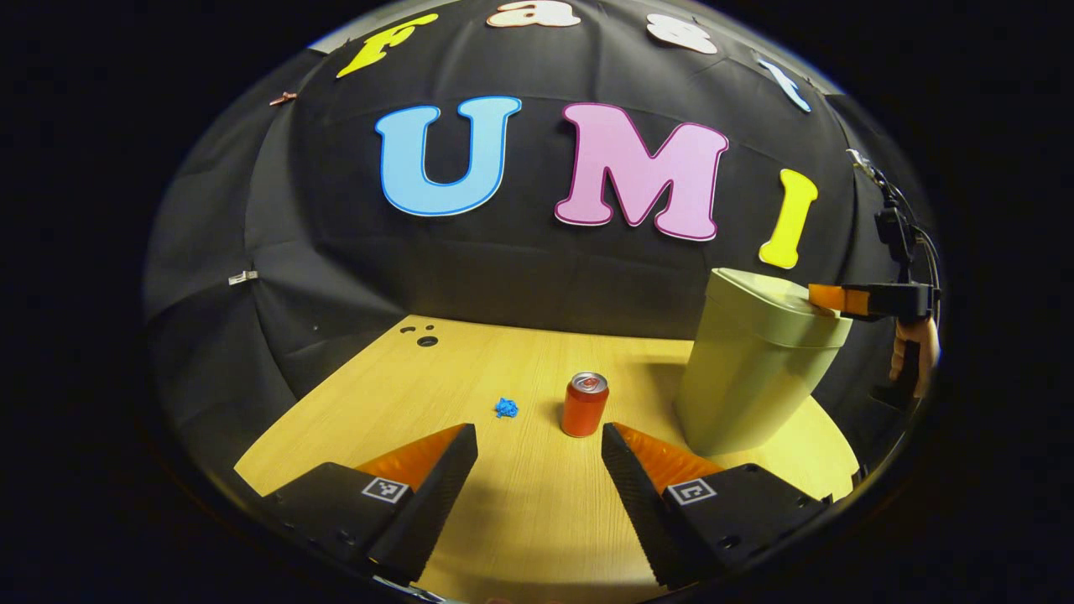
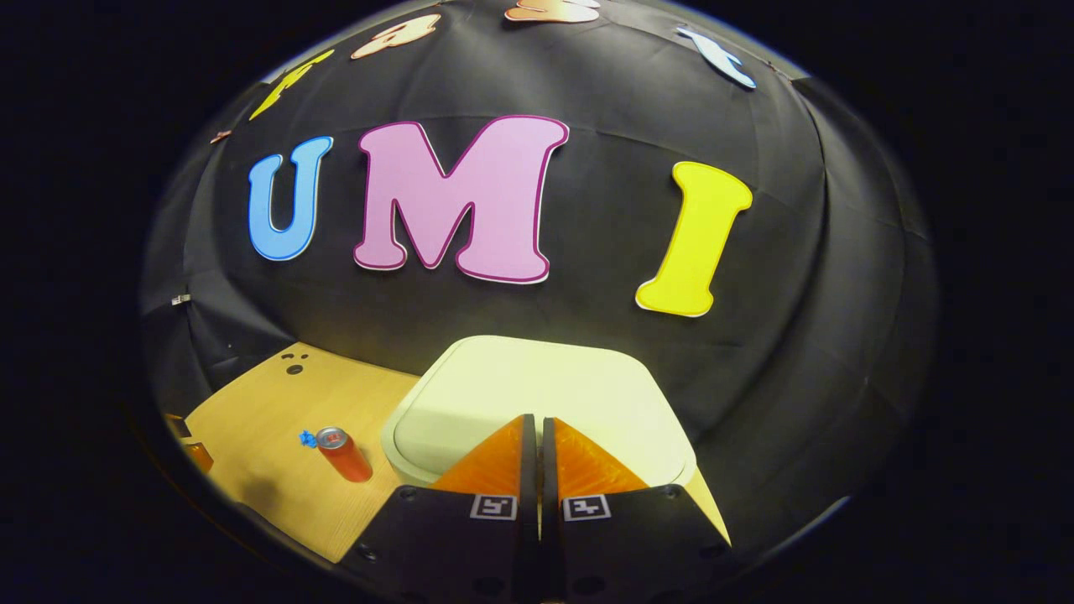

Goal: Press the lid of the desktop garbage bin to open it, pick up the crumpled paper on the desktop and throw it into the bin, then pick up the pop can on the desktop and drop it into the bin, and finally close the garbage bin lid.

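Pale-green bin (image 1: 755, 369) stands right, lid (image 2: 537, 394) down; right gripper (image 2: 539, 428), fingers together, rests on it (presumably to press). Left gripper (image 1: 539, 445) waits wide near can (image 1: 584, 405) and paper (image 1: 506, 408).

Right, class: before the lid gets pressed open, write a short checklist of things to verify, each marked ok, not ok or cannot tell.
1. Bin lid closed, ready to press: ok.
2. Right hand-held gripper shut, over the lid: ok.
3. Tips touching the lid: cannot tell.
4. Left hand-held gripper open for picking: ok.
5. Crumpled paper lying free on the desktop: ok.
6. Pop can upright, apart from the bin: ok.
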### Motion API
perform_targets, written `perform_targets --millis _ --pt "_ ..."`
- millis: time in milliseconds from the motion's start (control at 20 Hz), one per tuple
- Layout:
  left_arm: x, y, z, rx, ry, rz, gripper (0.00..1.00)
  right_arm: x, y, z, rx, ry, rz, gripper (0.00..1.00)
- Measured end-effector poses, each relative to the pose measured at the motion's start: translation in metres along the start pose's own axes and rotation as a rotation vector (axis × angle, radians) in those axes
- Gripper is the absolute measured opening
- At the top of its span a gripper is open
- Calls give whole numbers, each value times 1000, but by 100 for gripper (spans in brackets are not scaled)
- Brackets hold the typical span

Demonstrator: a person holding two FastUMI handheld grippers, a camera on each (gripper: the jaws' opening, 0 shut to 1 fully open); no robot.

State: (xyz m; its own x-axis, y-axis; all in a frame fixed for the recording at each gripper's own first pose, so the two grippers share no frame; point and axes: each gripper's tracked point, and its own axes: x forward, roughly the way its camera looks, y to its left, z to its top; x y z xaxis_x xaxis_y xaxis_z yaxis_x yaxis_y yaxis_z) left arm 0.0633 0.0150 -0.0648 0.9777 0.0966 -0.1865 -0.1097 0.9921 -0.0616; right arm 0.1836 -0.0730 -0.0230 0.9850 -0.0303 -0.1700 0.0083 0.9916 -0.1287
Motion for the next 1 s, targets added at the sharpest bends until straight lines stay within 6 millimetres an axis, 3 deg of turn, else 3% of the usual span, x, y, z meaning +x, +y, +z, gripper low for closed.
perform_targets --millis 500,1000 --pt "-5 -1 11 -5 -32 -3 96 -7 -2 10 70 -41 -12 5" --pt "-40 4 1 5 -42 -32 96 -73 17 17 95 -102 24 5"
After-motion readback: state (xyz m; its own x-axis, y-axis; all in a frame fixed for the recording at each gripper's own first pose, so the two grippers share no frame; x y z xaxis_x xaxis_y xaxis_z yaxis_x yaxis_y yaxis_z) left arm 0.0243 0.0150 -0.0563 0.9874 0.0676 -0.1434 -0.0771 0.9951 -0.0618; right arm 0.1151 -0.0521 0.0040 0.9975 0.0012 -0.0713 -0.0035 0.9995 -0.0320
